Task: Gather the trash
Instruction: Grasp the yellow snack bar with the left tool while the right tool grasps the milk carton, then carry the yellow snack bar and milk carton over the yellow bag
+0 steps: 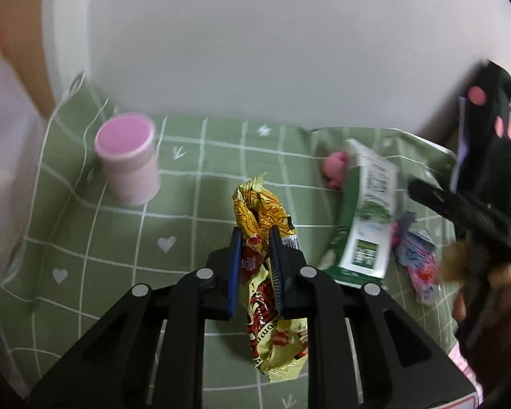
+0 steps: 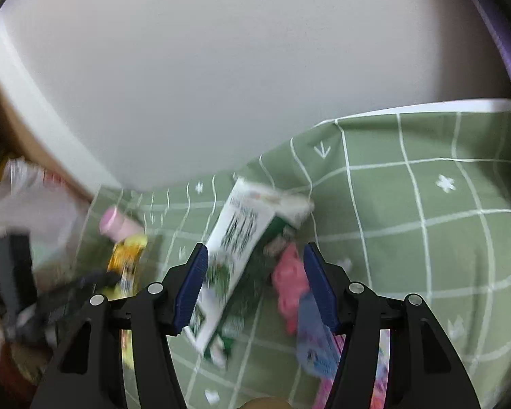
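Fingers first: our left gripper [image 1: 254, 259] is closed on a yellow-and-red snack wrapper [image 1: 272, 306], blue pads pinching its middle above the green checked cloth [image 1: 119, 238]; our right gripper [image 2: 255, 286] stands with jaws spread wide, holding nothing. Left to right in the left wrist view we list: a pink lidded cylinder [image 1: 127, 156] upright on the cloth; the held wrapper; a small pink object [image 1: 335, 170] just behind a green-and-white carton [image 1: 368, 218] lying tilted; a pink-and-blue wrapper [image 1: 419, 266] beside the carton. In the right wrist view the carton [image 2: 235, 255] and that wrapper [image 2: 310, 323] lie between the open fingers.
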